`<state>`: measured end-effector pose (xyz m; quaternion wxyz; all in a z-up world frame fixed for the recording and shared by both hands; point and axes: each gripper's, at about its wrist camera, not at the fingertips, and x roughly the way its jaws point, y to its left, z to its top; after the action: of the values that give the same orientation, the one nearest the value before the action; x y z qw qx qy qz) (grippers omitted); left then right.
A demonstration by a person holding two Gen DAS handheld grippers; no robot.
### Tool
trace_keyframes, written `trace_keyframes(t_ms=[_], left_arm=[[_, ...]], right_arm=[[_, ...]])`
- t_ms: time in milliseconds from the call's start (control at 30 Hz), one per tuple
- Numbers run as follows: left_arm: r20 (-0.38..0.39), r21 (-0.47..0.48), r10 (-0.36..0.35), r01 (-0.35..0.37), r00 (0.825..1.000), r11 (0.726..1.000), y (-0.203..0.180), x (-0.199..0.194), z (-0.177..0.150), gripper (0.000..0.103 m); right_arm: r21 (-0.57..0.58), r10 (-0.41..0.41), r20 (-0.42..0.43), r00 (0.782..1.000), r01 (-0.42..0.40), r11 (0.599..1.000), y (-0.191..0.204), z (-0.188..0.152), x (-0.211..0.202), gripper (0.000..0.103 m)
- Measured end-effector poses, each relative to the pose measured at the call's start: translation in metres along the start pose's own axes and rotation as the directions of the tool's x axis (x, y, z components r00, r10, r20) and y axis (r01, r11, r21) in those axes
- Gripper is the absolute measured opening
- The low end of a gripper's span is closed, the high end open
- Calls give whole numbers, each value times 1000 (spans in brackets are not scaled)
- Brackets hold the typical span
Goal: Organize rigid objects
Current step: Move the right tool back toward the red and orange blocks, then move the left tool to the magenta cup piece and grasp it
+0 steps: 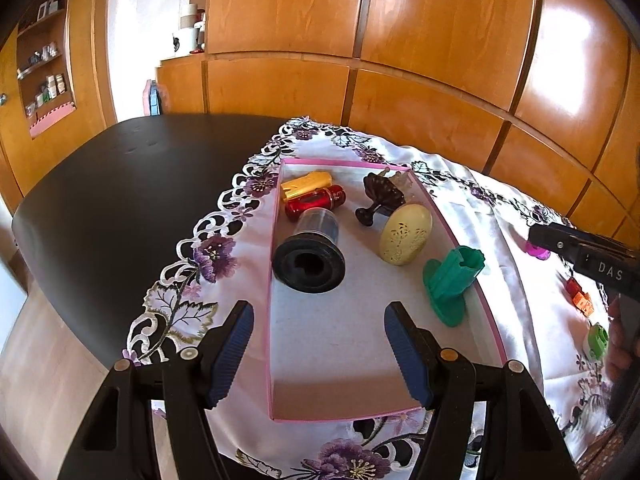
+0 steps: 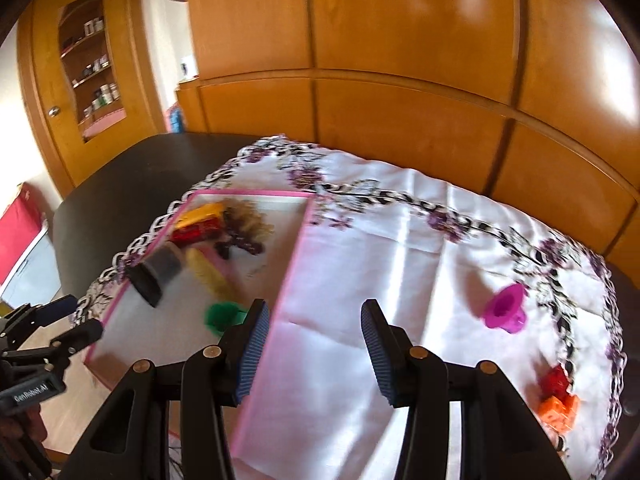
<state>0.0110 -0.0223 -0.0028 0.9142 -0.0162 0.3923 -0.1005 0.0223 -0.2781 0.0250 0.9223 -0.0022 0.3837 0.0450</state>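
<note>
Rigid objects, sorted in part: pink-rimmed tray on embroidered white cloth over dark bench. Inside tray: yellow cylinder and red cylinder at far left corner, touching; black-based clear jar on its side just in front of them; dark brown footed ornament toward far right; cream oval piece just beside it; green flanged piece lying against right wall. Near half of tray floor bare. Outside tray, on cloth to its right: magenta cup-shaped piece, well apart from tray; red block and orange block, touching, near cloth's edge; small green-and-white piece, seen in left wrist view only, close by blocks. Left gripper: partly open, nothing between pads, poised over tray's near end. Right gripper: partly open, empty, above cloth just right of tray's pink wall, view blurred. Judged status: six items binned, four apparently outstanding; roughly past halfway. Likely next: magenta piece or block pair, both on right gripper's side.
</note>
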Motion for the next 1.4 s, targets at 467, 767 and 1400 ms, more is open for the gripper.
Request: trace_keyframes(t_ms=[467, 767, 1400], left_arm=[[7, 42, -13, 13, 1000, 999, -16, -5, 3, 69], [25, 108, -52, 49, 998, 993, -39, -14, 8, 71], [-80, 292, -221, 235, 972, 927, -129, -3, 4, 71]], right_arm=[[154, -229, 8, 973, 225, 962, -117, -20, -37, 48], [450, -415, -23, 910, 380, 808, -213, -59, -62, 48], [721, -437, -16, 899, 313, 618, -265, -87, -89, 48]])
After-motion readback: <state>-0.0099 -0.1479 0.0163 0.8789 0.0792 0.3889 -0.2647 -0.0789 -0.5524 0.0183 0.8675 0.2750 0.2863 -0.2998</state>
